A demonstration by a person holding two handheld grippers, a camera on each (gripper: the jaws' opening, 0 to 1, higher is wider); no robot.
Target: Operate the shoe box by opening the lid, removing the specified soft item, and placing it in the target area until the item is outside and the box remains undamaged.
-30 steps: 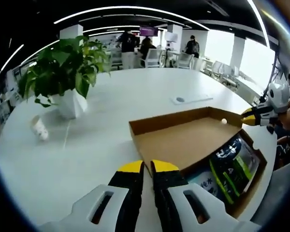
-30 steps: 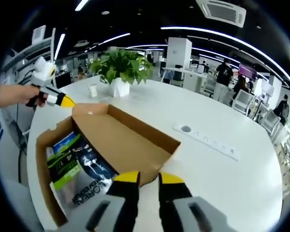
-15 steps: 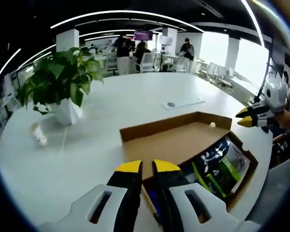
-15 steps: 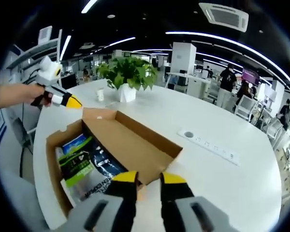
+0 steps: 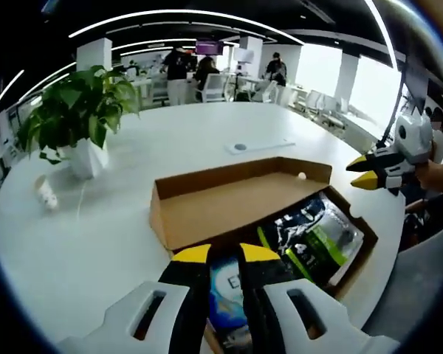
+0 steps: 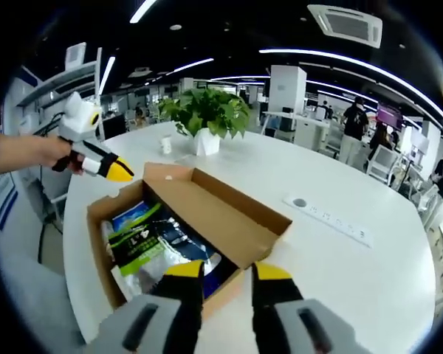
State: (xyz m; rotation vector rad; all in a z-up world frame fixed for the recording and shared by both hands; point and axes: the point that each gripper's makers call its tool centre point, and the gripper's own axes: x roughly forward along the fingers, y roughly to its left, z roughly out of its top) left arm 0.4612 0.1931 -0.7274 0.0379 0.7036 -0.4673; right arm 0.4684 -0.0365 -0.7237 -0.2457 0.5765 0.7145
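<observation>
Already the shoe box (image 6: 207,243) sits on the white table (image 5: 133,169) with its lid (image 5: 229,206) folded back flat; soft packets (image 6: 151,243) lie inside the tray — the opening step looks done. Left gripper (image 5: 218,254) hovers at the box's near edge, jaws slightly parted, empty; right gripper (image 6: 225,271) likewise, a little wider. Next — I judge — one must dip in and pinch a packet without snagging the cardboard.

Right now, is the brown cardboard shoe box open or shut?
Open: the brown cardboard shoe box has its lid swung back, exposing green-and-black soft packets inside.
</observation>
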